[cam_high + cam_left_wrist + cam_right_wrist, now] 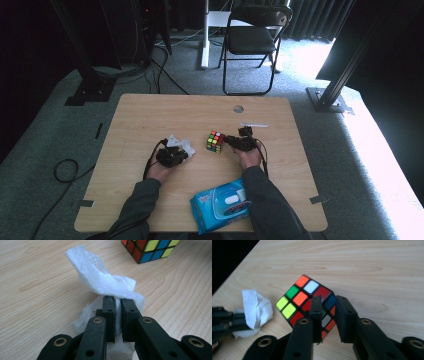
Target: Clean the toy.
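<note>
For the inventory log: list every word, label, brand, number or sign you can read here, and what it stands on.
None can be read.
Blue wipes pack: print near its white flap is too small and blurred.
Puzzle cube: plain coloured stickers, no marks.
White tissue: blank.

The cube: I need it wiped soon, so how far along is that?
Done: a white wipe is out, pinched in the left gripper. In hand: the right gripper steadies the cube by a corner. Left: wipe and cube remain apart, so no wiping has begun.
</note>
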A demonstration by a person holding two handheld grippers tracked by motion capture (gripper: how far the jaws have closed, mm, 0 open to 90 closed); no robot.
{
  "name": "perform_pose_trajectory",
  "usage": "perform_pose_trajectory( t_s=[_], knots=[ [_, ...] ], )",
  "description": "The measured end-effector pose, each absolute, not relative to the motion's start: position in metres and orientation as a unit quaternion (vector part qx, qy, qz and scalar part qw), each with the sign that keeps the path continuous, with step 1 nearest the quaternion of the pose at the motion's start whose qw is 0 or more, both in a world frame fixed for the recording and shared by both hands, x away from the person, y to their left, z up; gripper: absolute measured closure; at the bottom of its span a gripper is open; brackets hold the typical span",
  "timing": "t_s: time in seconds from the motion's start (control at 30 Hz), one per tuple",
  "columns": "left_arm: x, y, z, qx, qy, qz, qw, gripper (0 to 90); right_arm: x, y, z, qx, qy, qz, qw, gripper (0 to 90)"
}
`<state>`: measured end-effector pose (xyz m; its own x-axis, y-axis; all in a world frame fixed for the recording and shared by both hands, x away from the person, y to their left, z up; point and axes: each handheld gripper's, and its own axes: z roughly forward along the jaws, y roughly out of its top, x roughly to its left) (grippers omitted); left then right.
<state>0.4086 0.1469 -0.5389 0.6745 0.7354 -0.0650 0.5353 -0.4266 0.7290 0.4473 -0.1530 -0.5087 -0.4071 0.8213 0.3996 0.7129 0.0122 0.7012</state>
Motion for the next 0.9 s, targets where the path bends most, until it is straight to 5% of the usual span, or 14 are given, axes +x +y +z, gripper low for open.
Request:
perform_pose_trajectory(
  t_s=[0.23, 0.33, 0.43, 0.9],
  knots=[
    [0.408, 0.147, -0.539, 0.834, 0.381, 0.133, 0.375, 83.3, 0.440, -0.143, -0.500, 0.484, 0.744, 0.451, 0.097, 56.8],
    [0.409, 0.147, -0.539, 0.834, 0.382, 0.133, 0.376, 83.2, 0.442, -0.138, -0.499, 0.454, 0.761, 0.451, 0.101, 36.6],
    [0.409, 0.147, -0.539, 0.834, 0.381, 0.132, 0.375, 83.2, 0.443, -0.134, -0.500, 0.435, 0.780, 0.433, 0.123, 28.9],
    [0.409, 0.147, -0.538, 0.835, 0.380, 0.131, 0.375, 83.1, 0.451, -0.118, -0.510, 0.379, 0.826, 0.392, 0.146, 26.7]
  ],
)
